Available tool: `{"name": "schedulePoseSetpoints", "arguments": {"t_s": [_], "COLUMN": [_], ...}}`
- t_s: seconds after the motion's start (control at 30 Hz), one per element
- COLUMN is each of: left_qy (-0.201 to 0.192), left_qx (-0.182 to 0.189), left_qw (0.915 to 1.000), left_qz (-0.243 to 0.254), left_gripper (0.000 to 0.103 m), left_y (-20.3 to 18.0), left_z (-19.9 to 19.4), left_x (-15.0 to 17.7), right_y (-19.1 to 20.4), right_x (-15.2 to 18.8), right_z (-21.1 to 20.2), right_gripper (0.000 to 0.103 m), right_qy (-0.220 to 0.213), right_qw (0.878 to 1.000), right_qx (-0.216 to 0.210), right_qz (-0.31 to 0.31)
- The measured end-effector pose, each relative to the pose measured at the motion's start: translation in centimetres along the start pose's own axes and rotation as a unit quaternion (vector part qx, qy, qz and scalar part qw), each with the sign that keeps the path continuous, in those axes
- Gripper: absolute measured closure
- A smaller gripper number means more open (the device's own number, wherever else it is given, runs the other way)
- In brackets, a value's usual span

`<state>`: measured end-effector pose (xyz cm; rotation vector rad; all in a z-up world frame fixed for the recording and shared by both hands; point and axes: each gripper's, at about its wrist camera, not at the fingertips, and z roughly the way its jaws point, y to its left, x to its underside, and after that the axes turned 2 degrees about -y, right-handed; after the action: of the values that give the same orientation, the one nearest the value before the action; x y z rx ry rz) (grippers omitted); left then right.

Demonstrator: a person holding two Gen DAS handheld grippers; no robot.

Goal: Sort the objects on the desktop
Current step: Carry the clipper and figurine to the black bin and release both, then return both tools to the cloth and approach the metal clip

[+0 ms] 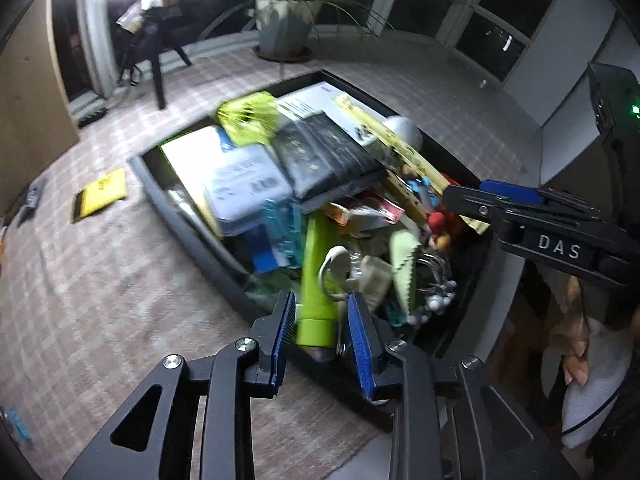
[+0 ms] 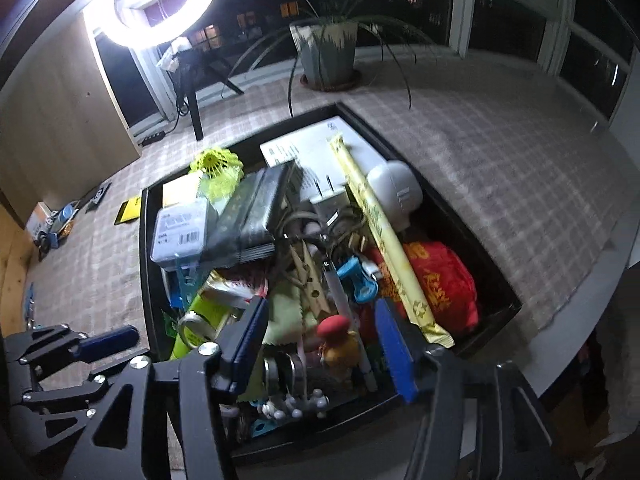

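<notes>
1. A black tray (image 2: 472,232) sits on a checked tablecloth (image 2: 500,140), heaped with loose desk clutter; everything is piled in one bin, so sorting most likely starts by lifting items off the top.
2. The left gripper (image 1: 322,340) hovers at the tray's six o'clock edge; its blue fingers (image 1: 282,340) stand apart on either side of a lime-green tube (image 1: 318,280), not visibly pressing it, so the gripper is released and seems lined up for a grasp.
3. The tube is a smooth cylinder lying lengthwise toward twelve o'clock, its capped end nearest the camera; a small ring of tape (image 1: 334,268) rests against its three o'clock side.
4. The right gripper (image 2: 320,344) hangs over the tray's near end, fingers spread wide and holding nothing; below it lie a small figure with a red cap (image 2: 336,340) and a green cloth (image 2: 286,312).
5. Elsewhere in the tray: a yellow shuttlecock (image 2: 218,168) at eleven o'clock, a clear plastic box (image 2: 180,228) at nine, a long yellow wrapper (image 2: 384,232) and a red bag (image 2: 436,280) toward three.
</notes>
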<state>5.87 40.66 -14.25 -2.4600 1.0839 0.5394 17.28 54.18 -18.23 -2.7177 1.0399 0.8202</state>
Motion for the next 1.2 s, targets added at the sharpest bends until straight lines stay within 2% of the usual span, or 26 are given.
{"name": "schedulePoseSetpoints", "arguments": {"t_s": [0.23, 0.4, 0.53, 0.73, 0.9, 1.1, 1.2], "left_qy": [-0.015, -0.025, -0.032, -0.042, -0.044, -0.039, -0.043], "left_qx": [-0.03, -0.059, -0.087, -0.14, -0.185, -0.224, -0.226], "left_qw": [0.999, 0.9958, 0.9898, 0.9737, 0.9537, 0.9262, 0.9191], "left_qz": [-0.03, -0.066, -0.108, -0.174, -0.233, -0.3, -0.32], "left_gripper": [0.073, 0.073, 0.073, 0.073, 0.073, 0.073, 0.073], "left_y": [5.0, 9.9, 15.0, 23.4, 30.6, 38.3, 41.0], "left_z": [-3.1, -5.7, -8.1, -12.1, -15.0, -17.6, -18.4], "left_x": [0.7, 2.2, 4.4, 8.9, 13.2, 19.0, 21.3], "right_y": [2.9, 6.9, 11.0, 18.6, 25.9, 35.8, 40.5], "right_x": [-0.5, -0.5, -0.5, 0.0, 0.3, 1.0, 1.6], "right_z": [-1.1, -1.0, -0.6, 0.4, 1.3, 2.5, 3.1], "right_gripper": [0.051, 0.051, 0.051, 0.051, 0.051, 0.051, 0.051], "right_qy": [-0.01, -0.007, 0.0, 0.011, 0.026, 0.05, 0.065], "right_qw": [1.0, 0.999, 0.996, 0.988, 0.976, 0.952, 0.94], "right_qx": [-0.019, -0.041, -0.065, -0.109, -0.153, -0.199, -0.22], "right_qz": [-0.011, -0.033, -0.057, -0.106, -0.155, -0.226, -0.254]}}
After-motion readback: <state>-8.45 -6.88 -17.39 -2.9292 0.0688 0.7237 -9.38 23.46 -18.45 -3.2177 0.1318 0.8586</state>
